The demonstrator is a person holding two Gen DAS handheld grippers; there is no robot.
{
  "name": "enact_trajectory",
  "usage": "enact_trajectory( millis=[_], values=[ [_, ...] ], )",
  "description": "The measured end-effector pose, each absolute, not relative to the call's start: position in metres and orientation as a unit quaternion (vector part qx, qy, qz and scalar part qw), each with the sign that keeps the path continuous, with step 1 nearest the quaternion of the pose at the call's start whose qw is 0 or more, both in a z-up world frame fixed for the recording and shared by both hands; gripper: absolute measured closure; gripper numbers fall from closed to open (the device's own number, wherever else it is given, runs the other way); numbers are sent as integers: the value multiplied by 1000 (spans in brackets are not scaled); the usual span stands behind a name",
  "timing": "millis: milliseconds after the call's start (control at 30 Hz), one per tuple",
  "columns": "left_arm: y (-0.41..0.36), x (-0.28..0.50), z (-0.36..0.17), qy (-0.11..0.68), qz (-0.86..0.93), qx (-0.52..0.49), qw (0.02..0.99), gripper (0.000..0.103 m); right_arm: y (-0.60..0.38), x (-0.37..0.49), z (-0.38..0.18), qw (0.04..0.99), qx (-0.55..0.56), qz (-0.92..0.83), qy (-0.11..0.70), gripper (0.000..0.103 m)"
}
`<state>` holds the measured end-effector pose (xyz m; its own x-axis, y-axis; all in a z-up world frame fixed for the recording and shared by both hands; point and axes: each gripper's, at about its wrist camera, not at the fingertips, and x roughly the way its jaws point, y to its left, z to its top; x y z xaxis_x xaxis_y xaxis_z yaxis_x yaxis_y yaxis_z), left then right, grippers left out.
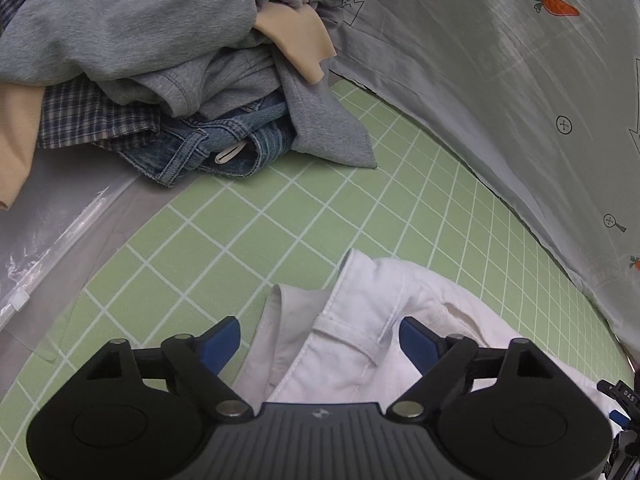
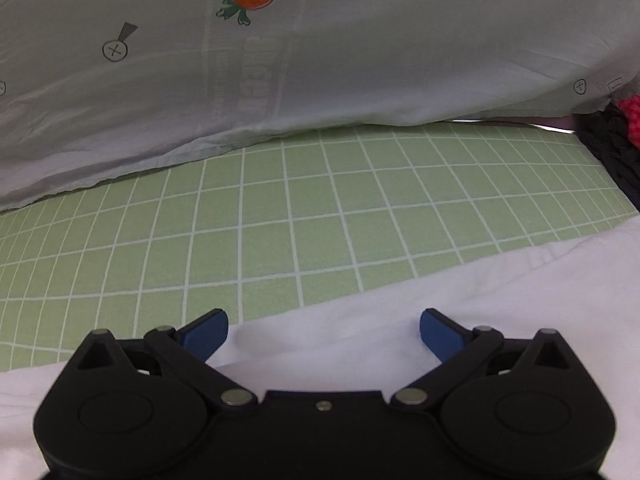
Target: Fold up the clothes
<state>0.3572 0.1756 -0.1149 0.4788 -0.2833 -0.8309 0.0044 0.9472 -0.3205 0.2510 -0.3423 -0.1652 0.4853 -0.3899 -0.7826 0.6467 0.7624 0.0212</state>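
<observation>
While both grippers are sitting spread wide with nothing between the blue pads, the person is lining up a two-point pick on the white garment [image 1: 360, 320] lying on the green grid sheet [image 1: 280, 216]. Left gripper [image 1: 320, 340] is hovering right over the waistband end, with a belt loop and stitched edge sitting between its fingers, so this looks like white trousers or shorts, though I can't be sure from here. Right gripper [image 2: 324, 332] is hanging over a smooth stretch of the same white cloth, its near edge running just ahead of the fingertips and bare sheet beyond. To do this step well, I'd say: bite the thick seamed waistband rather than the thin single layer, get both pads fully past the edge before closing, and keep the two grips on the same edge so the fabric is pulling flat and not twisting. Cloth is limp, so a shallow pinch is likely slipping out on the lift. Whether the pads are touching fabric yet, I can't tell. Unfolded pile [image 1: 160, 60] of grey, denim and checked items is waiting well apart at the far left, and the carrot-print fabric [image 2: 280, 60] is bordering the sheet at the back, so the fold needs to be staying clear of both.
</observation>
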Motion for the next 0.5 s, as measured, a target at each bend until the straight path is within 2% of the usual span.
enact_trajectory(
  millis=[267,500],
  values=[
    [186,336,-108,500,-96,-156,846,15,-314,153,-148,820,166,-373,400,0],
    [199,311,-109,498,-109,-199,837,9,-290,83,-153,791,219,-401,407,0]
  ],
)
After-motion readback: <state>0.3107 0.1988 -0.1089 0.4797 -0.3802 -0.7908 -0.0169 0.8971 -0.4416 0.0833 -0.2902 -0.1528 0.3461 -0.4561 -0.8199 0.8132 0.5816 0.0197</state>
